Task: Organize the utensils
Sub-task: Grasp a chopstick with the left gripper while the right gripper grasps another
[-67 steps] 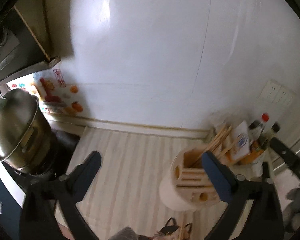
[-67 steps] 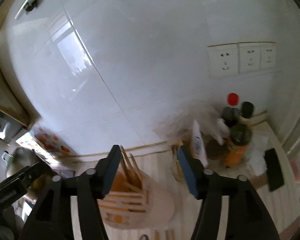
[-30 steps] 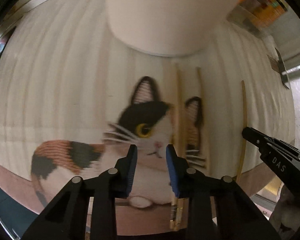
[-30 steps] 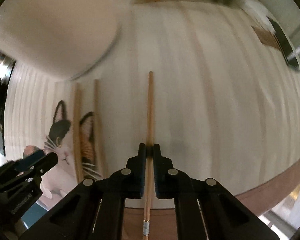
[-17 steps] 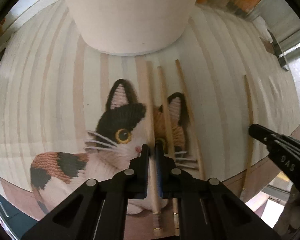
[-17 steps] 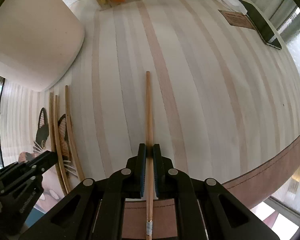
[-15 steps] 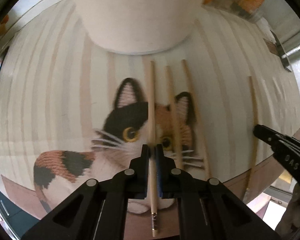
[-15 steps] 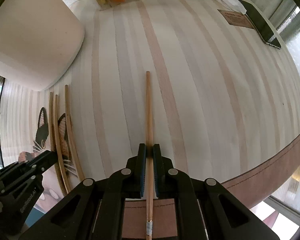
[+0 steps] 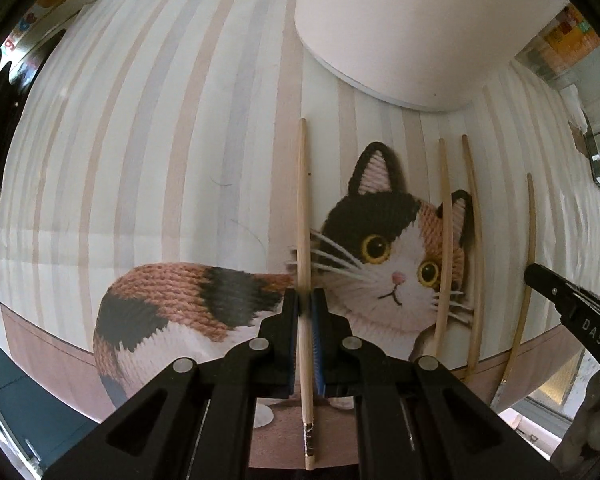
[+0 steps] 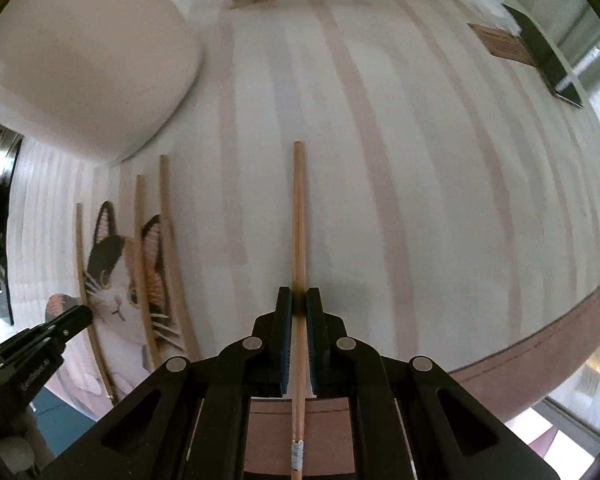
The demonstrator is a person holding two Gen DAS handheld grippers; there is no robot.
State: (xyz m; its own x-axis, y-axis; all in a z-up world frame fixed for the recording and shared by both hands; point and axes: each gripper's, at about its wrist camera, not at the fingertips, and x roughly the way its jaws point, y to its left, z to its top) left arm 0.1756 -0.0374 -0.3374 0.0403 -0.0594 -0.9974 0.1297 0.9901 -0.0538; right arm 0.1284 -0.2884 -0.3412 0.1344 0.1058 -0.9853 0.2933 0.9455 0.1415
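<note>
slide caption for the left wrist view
Left gripper shut on a pale wooden chopstick above the cat-print striped mat.

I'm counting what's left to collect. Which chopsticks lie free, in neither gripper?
The two side-by-side chopsticks across the cat's ear. The outer ones are clamped: left gripper, right gripper.

Four slim wooden chopsticks parallel on the striped cat mat, near the cream holder
</note>
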